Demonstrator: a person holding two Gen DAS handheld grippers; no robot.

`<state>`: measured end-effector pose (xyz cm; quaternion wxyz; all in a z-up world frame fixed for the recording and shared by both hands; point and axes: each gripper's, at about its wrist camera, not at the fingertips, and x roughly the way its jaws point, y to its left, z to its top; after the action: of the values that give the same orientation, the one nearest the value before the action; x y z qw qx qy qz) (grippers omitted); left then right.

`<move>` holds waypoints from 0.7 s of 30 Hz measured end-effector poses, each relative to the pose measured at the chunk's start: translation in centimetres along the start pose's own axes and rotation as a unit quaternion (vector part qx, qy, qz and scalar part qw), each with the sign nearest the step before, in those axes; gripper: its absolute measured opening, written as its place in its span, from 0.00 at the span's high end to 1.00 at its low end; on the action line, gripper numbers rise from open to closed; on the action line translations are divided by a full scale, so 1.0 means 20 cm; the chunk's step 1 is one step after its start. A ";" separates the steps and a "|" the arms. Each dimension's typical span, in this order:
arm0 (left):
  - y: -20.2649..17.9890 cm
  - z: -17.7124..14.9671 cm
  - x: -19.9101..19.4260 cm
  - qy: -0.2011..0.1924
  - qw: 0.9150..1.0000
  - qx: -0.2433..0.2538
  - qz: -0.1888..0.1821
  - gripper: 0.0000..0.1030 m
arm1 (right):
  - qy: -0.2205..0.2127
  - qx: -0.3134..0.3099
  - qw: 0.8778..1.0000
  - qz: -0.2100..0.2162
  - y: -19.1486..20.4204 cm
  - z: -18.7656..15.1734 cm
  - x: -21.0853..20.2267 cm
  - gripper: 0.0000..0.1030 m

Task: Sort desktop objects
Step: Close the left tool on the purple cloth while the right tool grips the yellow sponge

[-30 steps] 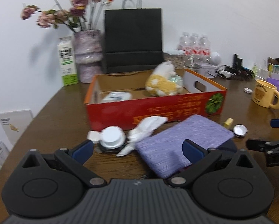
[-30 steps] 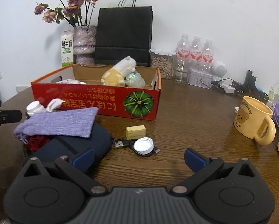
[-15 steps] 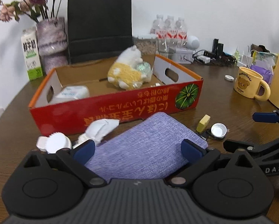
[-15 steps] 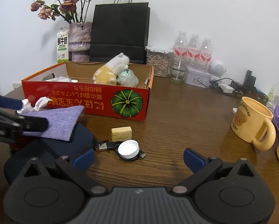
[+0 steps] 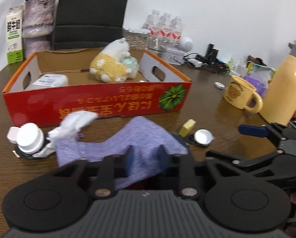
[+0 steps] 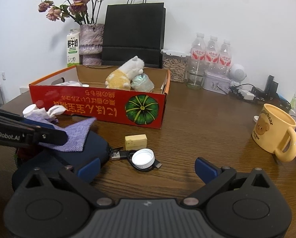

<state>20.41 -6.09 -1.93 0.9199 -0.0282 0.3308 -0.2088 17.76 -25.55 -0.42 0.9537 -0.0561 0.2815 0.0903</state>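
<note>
- Pinching the purple cloth point(image 5: 132, 138) in the left gripper point(image 5: 144, 156), jaws just closing together on it, the cloth bunching up between the pads
- Lying on top of a dark blue pouch point(image 6: 68, 158), in front of the red box point(image 5: 100, 103), just beside its near wall, not inside yet
- Waiting beside the cloth on the table point(image 6: 197, 134): a crumpled white tissue point(image 5: 76, 125), a white bottle point(image 5: 29, 138), a yellow eraser point(image 6: 136, 141), a white cap point(image 6: 143, 158) sitting on a black cable point(image 6: 120, 154)
- Already sitting inside the box: a soft toy point(image 5: 110, 65), a shiny wrapped thing point(image 6: 143, 82) touching it, a white pack point(image 5: 50, 81)
- Hanging over the table near the cap and the cable, the right gripper point(image 6: 146, 167), jaws wide apart, holding nothing
- Standing well apart on the far side: a yellow mug point(image 6: 274, 130), water bottles point(image 6: 211, 51), a vase with flowers point(image 6: 90, 39), a black bag point(image 6: 134, 33)
- Guessing about halfway: some things packed, many small things waiting outside
- Looking like the next job: lifting the cloth and moving it, likely into the box
</note>
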 end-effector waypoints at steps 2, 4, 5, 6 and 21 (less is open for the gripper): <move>-0.03 0.00 -0.01 -0.005 1.000 0.006 0.008 0.91 | 0.000 0.000 1.000 0.000 0.00 0.00 0.00 0.02; -0.03 0.01 -0.02 -0.011 1.000 0.007 0.011 0.98 | -0.001 -0.001 1.000 0.001 0.00 0.00 -0.01 0.02; -0.03 0.02 -0.04 -0.015 1.000 0.005 0.011 0.98 | -0.002 -0.001 1.000 0.002 0.00 0.00 -0.01 0.02; -0.03 0.02 -0.05 -0.019 1.000 0.006 0.011 0.98 | -0.003 -0.001 1.000 0.002 0.01 0.00 -0.02 0.02; -0.01 0.05 -0.10 -0.030 0.997 0.024 0.071 0.34 | -0.012 -0.002 1.000 0.011 0.03 0.02 -0.04 0.01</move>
<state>19.64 -5.46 0.16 0.9425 0.0109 0.2987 -0.1498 17.14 -24.94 0.21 0.9559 -0.0536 0.2703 0.1018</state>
